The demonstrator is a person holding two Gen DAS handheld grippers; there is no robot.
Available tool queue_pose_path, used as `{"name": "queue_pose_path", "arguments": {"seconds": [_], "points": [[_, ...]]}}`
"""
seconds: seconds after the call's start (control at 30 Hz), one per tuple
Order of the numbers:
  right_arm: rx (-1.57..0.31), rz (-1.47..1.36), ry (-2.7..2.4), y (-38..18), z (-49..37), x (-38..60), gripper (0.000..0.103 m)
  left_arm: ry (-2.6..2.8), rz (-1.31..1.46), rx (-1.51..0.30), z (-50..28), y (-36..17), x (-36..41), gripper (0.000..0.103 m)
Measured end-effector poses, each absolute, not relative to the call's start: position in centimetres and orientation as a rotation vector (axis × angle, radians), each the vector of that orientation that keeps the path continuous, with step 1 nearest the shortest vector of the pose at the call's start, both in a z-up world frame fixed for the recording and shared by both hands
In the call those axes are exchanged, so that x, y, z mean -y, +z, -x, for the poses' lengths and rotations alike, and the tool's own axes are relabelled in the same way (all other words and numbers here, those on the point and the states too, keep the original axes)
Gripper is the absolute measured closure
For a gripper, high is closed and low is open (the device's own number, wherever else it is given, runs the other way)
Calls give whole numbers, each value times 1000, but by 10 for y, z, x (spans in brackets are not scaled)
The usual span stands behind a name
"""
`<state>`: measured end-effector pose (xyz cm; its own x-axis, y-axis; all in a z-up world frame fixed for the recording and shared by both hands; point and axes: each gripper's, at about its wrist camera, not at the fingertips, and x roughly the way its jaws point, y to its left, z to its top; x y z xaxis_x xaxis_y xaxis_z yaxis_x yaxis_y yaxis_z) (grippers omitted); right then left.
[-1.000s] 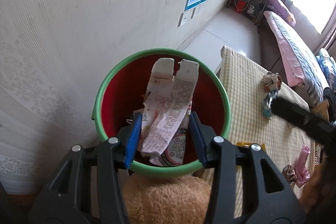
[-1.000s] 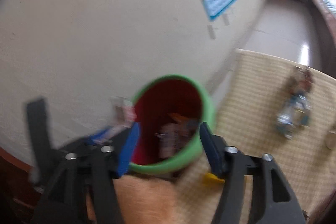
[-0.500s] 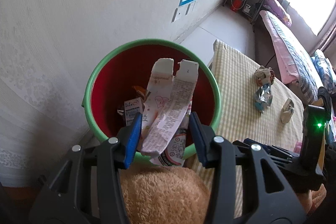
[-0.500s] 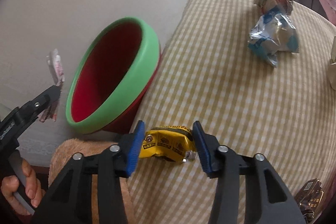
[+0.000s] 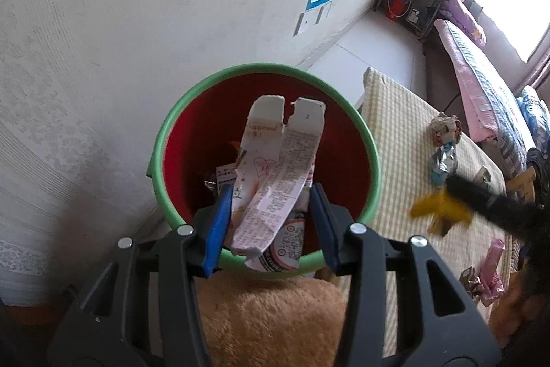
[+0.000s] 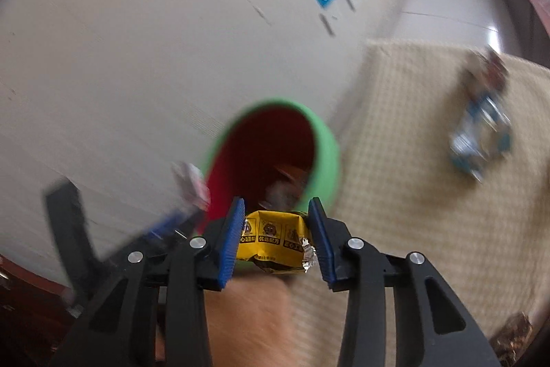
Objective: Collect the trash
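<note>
The fingers (image 5: 216,226) of the left gripper (image 5: 270,222) are clamped on a flattened paper carton (image 5: 275,181), white with pink drawing and dense print, torn at its top end, and they hold it upright over the mouth of the bucket (image 5: 373,160), a red pail with a green rim that stands against the wall at the near corner of the surface (image 5: 398,112), which wears a yellow checked cloth. The fingers (image 6: 233,236) of the right gripper (image 6: 278,238) are pressed onto a crumpled yellow snack wrapper (image 6: 275,238) with a silver foil corner, and that view, blurred, places it just short of the bucket's rim (image 6: 325,147). The likeliest trouble is crowding: both grippers converge on one opening, so the right one may knock the left gripper or the carton, or strike the rim and tip the light pail. The carton is long and stiff; let go at this height it may catch on the rim or lean out instead of dropping among the scraps already inside. The wrapper is light and springy; if released before it is over the opening it would land on the cloth or the plush tan thing (image 5: 268,319) below. More litter waits toward the far edge of the surface: a crumpled blue and silver packet (image 5: 443,157) and a pink wrapper (image 5: 493,260) at the right edge.
</note>
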<state>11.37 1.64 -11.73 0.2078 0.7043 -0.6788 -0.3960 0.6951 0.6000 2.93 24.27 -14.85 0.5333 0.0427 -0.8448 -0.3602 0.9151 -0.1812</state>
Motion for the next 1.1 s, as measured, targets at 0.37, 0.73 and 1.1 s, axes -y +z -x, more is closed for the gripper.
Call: {"name": "queue_pose_path", "arguments": {"seconds": [0.37, 0.73, 1.1], "points": [[-1075, -394, 816, -95, -135, -51, 47, 277, 315, -979, -35, -149, -249, 24], [-1050, -333, 764, -90, -98, 10, 41, 225, 293, -964, -29, -135, -221, 24], [-1046, -143, 433, -135, -27, 154, 36, 88, 270, -1011, -25, -140, -150, 24]]}}
